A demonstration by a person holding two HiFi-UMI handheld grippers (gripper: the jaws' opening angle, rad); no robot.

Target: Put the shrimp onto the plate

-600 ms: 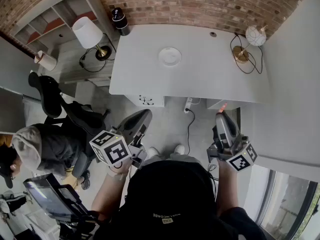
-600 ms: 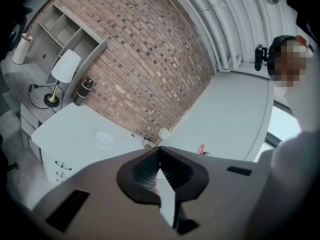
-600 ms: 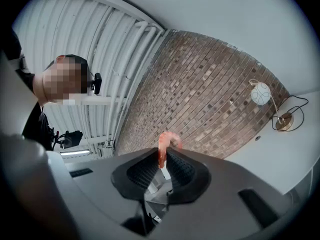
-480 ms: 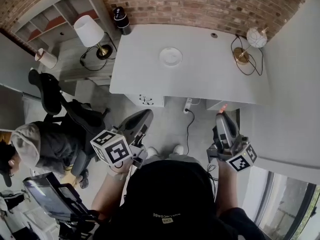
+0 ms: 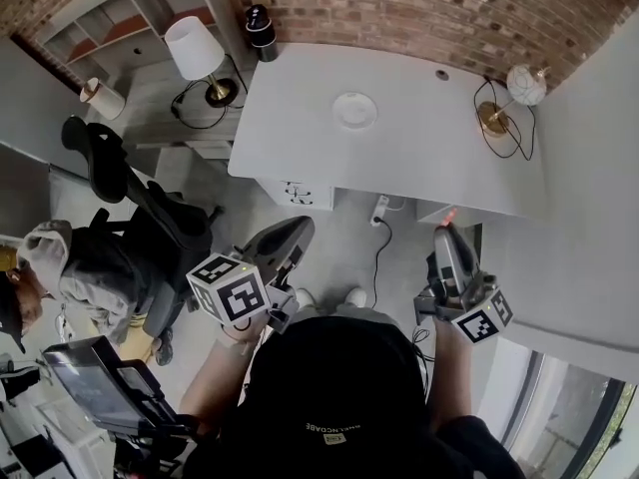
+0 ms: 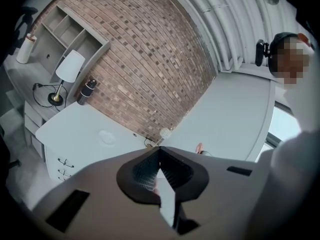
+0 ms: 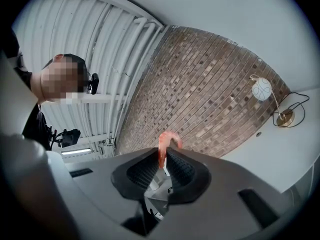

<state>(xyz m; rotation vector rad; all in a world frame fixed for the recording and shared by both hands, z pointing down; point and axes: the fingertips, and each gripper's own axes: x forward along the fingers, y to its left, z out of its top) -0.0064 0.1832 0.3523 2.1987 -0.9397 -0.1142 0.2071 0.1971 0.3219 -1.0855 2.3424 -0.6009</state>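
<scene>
At the far side of the scene, a brick wall [image 5: 419, 13] runs behind a white table [image 5: 419, 168]. Left of the table, note an office chair [image 5: 95, 158] and, nearer, a seated person [image 5: 95, 267].

On a side unit left of the table stands a lamp with a white shade [image 5: 195, 48]. A globe lamp [image 5: 526, 83] stands on the far right corner of the table, with its cable looped beside it.

You hold both grippers on the near side of the table, over the floor [image 5: 339, 238] and short of the table's near edge.
- Left gripper [image 5: 300, 230]: its jaws are pressed together at the tips, with nothing between them. The left gripper view confirms this.
- Right gripper [image 5: 447, 230]: its jaws are clamped on the shrimp [image 5: 449, 213].

The plate [image 5: 354, 110] sits toward the far middle of the table, bare, and well apart from both grippers.

In the right gripper view, the shrimp [image 7: 167, 139] is pinched by its lower end. Its pink curved body rises above the jaw tips and hooks over to the right. It is off the table and well short of the plate.
</scene>
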